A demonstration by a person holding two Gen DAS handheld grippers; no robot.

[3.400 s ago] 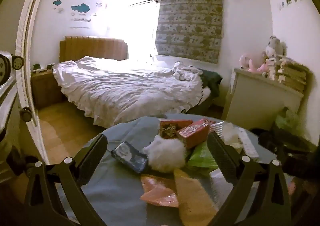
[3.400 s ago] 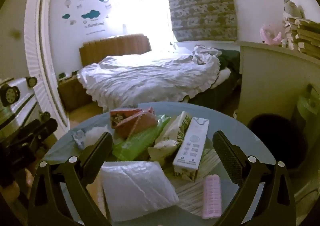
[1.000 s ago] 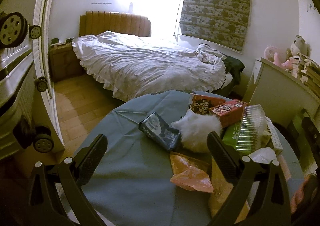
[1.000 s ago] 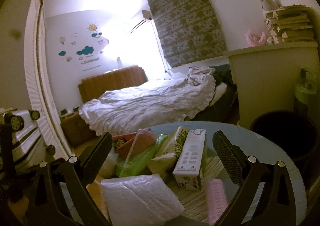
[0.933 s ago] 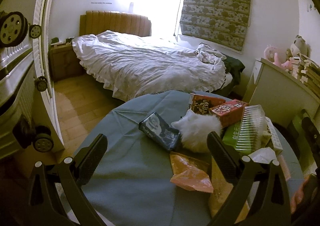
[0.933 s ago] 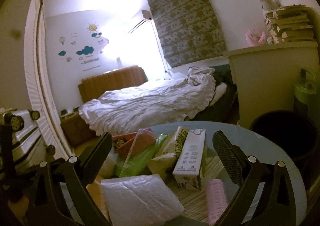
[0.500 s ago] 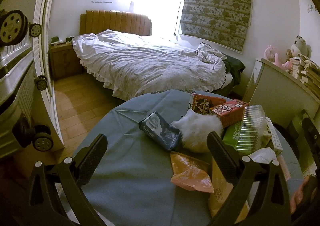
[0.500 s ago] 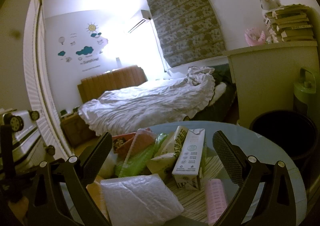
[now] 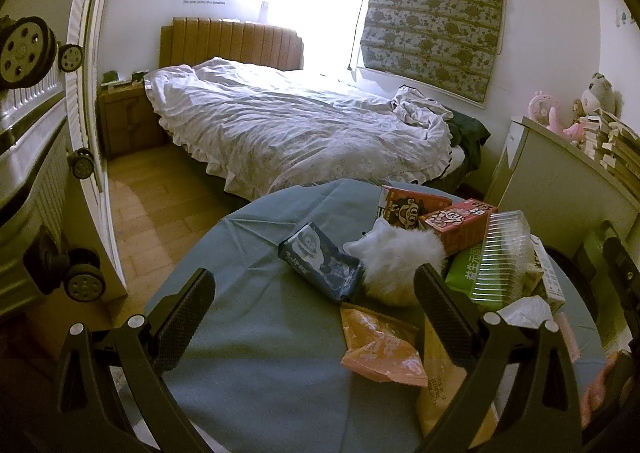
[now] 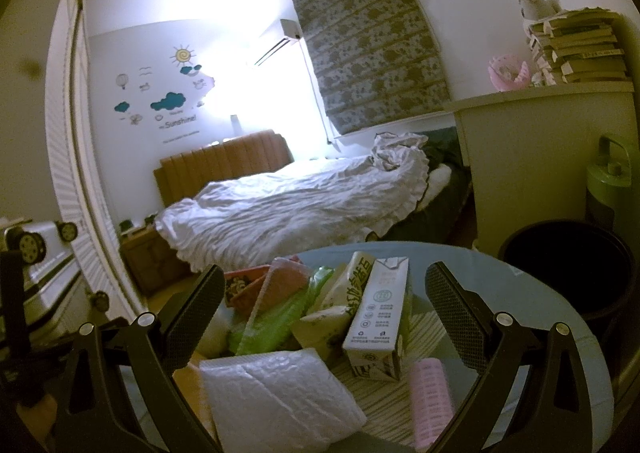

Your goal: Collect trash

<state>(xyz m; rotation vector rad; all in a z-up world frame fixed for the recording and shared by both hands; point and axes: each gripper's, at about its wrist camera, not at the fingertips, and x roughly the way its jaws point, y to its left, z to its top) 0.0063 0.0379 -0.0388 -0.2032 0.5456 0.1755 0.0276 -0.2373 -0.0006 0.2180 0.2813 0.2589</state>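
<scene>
Trash is heaped on the round table (image 9: pixel 248 333), which is covered in a blue-grey cloth, and nothing has yet been lifted from it. Nearest the right gripper (image 10: pixel 326 317), whose jaws are spread wide and hold nothing, a white padded mailer (image 10: pixel 276 393) lies at the table's near edge, with a pink ribbed roll (image 10: pixel 432 393) just beside it. Behind these a white carton (image 10: pixel 380 317) stands upright, leaning against a crumpled green wrapper (image 10: pixel 280 317) and other packets, so it is judged the easiest piece to be pinched by its narrow sides. The left gripper (image 9: pixel 314 305) is likewise wide open and empty over the table's bare side. Before it lies an orange wrapper (image 9: pixel 380 345), flat on the cloth, and a flat thing like that will probably have to be taken by an edge. Farther in, a dark blue packet (image 9: pixel 320 261) touches a white fluffy ball (image 9: pixel 396 257), and behind them two red drink cartons (image 9: pixel 452 221) and a clear ribbed plastic box (image 9: pixel 500 253) are piled on the green wrapper. Beyond the table's far right edge a dark bin (image 10: pixel 568 269) stands on the floor, close enough that it is presumably meant to receive the pieces. A bed (image 9: pixel 300 125) fills the room behind the table.
</scene>
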